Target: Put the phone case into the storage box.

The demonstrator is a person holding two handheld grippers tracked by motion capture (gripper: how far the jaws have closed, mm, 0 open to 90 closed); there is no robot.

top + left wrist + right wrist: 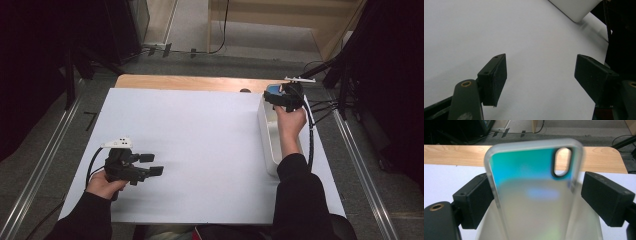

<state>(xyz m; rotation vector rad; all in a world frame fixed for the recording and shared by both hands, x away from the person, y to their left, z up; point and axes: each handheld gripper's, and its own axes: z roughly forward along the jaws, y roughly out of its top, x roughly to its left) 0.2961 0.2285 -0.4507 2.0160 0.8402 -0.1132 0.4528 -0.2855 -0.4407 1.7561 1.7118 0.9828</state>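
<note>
The white sheet (200,150) covers most of the table (190,81), leaving a strip of bare wood along the far edge. Its whole middle lies open, from the left tongs (150,165) across to the white bin (267,135) that stands along the right edge. In the right gripper view a phone case (534,195), frosted with a blue-green sheen and an oval camera cut-out, stands upright between the right tongs (536,195), over the bin. The left pad lies against the case's edge, while the right pad stands just off it, so these tongs are apart, not clamped. The right hand (290,122) reaches far over the bin, forearm along it. The left hand (102,184) rests near the near-left corner, its tongs wide apart with nothing between them, pointing right across the sheet.
</note>
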